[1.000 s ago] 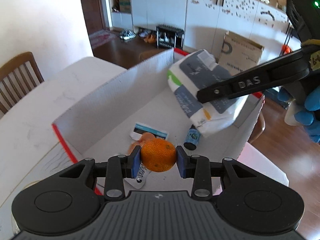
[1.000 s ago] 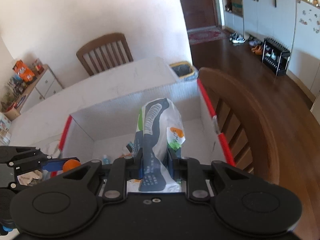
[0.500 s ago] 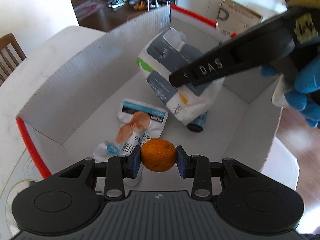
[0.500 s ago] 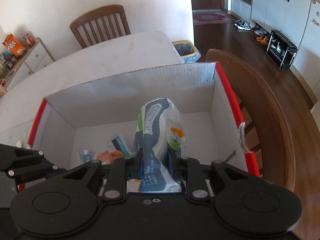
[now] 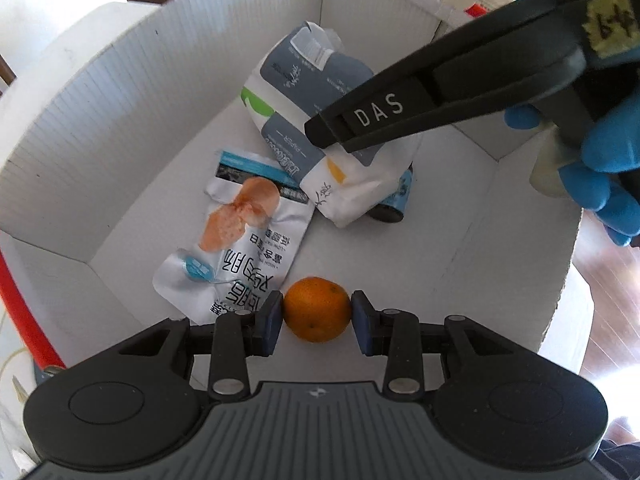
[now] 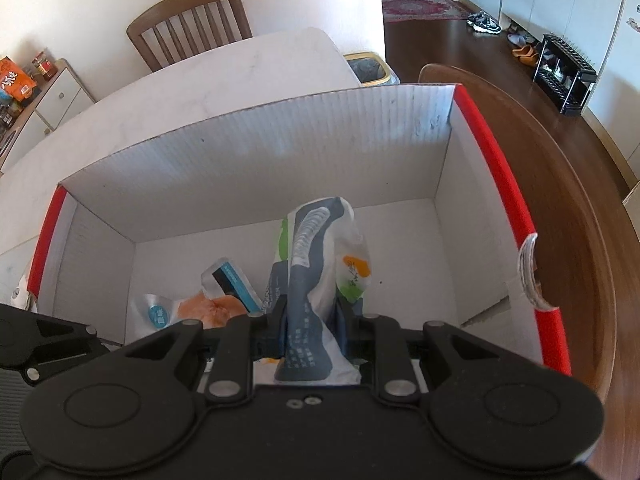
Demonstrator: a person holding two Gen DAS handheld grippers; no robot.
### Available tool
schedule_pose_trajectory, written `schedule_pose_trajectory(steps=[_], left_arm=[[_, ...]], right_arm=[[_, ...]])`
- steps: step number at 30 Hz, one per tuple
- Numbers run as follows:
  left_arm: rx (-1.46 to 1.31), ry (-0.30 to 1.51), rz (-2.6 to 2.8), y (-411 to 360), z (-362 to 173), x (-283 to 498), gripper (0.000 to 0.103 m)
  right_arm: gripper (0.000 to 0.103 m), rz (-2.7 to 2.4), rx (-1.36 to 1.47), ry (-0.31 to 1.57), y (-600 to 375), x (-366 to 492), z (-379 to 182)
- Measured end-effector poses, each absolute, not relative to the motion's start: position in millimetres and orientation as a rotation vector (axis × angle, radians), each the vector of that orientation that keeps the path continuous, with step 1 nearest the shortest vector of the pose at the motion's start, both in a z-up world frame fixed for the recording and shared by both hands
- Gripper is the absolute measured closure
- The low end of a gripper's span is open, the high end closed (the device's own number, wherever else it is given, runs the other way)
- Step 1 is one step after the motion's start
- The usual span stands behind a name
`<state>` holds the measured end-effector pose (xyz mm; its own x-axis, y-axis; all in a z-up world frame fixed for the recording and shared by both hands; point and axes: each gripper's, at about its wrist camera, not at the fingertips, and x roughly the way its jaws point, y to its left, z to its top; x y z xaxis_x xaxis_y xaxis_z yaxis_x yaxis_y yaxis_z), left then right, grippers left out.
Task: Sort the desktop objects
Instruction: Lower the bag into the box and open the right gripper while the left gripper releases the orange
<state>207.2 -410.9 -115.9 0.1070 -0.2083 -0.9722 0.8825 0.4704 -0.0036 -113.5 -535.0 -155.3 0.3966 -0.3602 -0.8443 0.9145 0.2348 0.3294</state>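
White corrugated cardboard forms the box (image 5: 100, 128), which has red-edged rims and stands on the pale tabletop (image 6: 224, 80). Both grippers point down into it. The left gripper (image 5: 317, 317) has its fingers closed on a small orange (image 5: 317, 309), with one blue pad touching each side of the fruit; the orange hangs near the box floor at the near side, just right of a silver snack pouch (image 5: 240, 248) lying flat on that floor. The right gripper (image 6: 311, 320) has its fingers nearly closed, pinching a white, grey and green tissue pack (image 6: 316, 264), which stands tilted and extends away from the fingers toward the far wall of the box. In the left wrist view the same pack sits over a small dark bottle with a blue label (image 5: 394, 202), and its lower corner lies just beside the pouch. A hand in a blue glove (image 5: 596, 168) holds the right gripper at the right edge. A wooden chair (image 6: 192, 20) stands beyond the tabletop.
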Motion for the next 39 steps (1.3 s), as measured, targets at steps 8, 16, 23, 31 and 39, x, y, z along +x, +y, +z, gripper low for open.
schedule_pose_trajectory(steps=[8, 16, 23, 31, 39], left_arm=[[0.717, 1.252, -0.9, -411, -118, 210, 0.068], [0.725, 1.242, -0.882, -409, -114, 209, 0.059], [0.693, 1.178, -0.885, -400, -100, 205, 0.058], [0.625, 1.094, -0.886, -384, -76, 198, 0.058], [0.555, 1.031, -0.872, -372, -58, 185, 0.058]], right_arm=[[0.077, -0.974, 0.971, 0.727, -542, -114, -158], [0.068, -0.994, 0.951, 0.747, -541, -114, -155], [0.054, -1.009, 0.905, 0.742, -528, -123, -146], [0.046, -1.005, 0.857, 0.73, -507, -130, -128], [0.039, -1.002, 0.803, 0.682, -485, -142, -105]])
